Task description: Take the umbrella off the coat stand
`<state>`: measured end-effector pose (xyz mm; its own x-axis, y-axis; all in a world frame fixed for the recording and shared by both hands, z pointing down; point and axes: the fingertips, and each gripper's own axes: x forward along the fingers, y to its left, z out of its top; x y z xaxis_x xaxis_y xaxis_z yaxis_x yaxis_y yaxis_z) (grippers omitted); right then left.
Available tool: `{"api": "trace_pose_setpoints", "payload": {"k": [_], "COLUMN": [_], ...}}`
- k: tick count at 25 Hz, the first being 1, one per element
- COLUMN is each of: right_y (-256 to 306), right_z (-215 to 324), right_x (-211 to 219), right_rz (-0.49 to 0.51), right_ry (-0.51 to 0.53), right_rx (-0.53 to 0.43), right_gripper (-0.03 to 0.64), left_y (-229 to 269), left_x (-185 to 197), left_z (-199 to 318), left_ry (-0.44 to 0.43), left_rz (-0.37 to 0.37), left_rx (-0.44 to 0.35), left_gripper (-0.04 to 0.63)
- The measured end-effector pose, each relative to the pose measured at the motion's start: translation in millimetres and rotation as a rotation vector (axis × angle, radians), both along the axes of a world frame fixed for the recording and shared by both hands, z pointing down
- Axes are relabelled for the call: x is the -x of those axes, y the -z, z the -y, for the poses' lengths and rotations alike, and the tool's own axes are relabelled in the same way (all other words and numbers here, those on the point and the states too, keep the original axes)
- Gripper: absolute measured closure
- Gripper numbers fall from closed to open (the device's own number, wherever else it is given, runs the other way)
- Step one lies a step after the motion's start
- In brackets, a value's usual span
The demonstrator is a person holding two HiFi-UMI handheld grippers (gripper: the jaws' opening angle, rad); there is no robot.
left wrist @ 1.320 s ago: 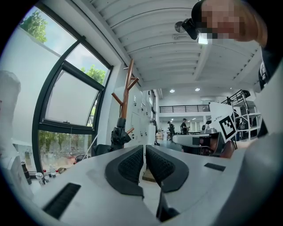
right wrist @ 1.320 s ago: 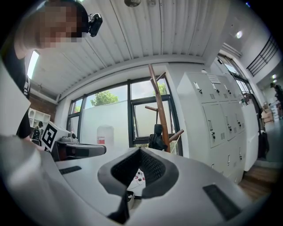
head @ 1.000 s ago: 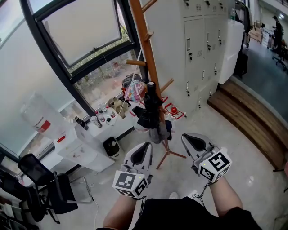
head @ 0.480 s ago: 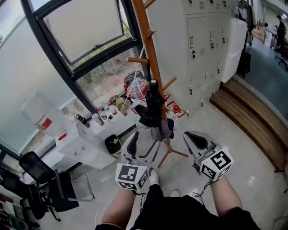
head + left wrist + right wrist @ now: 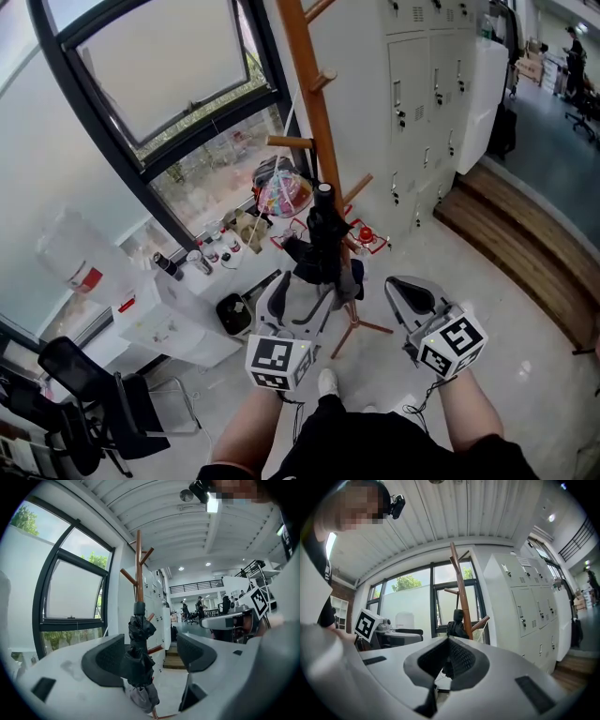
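A folded black umbrella hangs upright against the brown wooden coat stand, its round cap on top. My left gripper is open and close to the umbrella's lower part. In the left gripper view the umbrella stands in the gap by the left jaw, and neither pad presses on it. These jaws have just been opening. My right gripper is shut and empty, to the right of the stand's feet. In the right gripper view the umbrella and the stand rise behind my shut right gripper.
Grey lockers stand right of the stand, and a tall black-framed window is on its left. A colourful bag and small bottles sit behind it. A white cabinet, black bin, black chairs and wooden step surround the floor.
My left gripper went from shut to wide open and moved forward up to the umbrella. The right gripper crept a little forward and stays shut.
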<state>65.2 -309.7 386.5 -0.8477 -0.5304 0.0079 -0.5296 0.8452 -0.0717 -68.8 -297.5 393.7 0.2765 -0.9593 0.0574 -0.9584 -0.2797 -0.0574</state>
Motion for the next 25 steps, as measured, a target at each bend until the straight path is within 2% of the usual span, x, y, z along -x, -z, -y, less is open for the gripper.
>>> {"api": "trace_pose_setpoints", "payload": {"k": [10,18,25], "right_y": [-6.9,-15.6,-19.6], "right_z": [34.1,50.6,61.6], "right_x": [11.4,14.8,11.3], "right_rz": [-0.005,-0.02,-0.031], "right_ry": [-0.067,-0.122,-0.173], "right_rx": [0.029,0.048,0.058], "right_gripper": [0.563,0.563,0.563], "left_y": [-12.4,-28.0,-39.4], "left_x": [13.1,8.9,3.6], "left_z": [56.8,96.7,123.0], "left_ry": [-0.067,-0.136,-0.184], "left_rz": [0.037,0.067,0.063], "left_rx": [0.05,0.084,0.108], "left_gripper": [0.275,0.272,0.27]}}
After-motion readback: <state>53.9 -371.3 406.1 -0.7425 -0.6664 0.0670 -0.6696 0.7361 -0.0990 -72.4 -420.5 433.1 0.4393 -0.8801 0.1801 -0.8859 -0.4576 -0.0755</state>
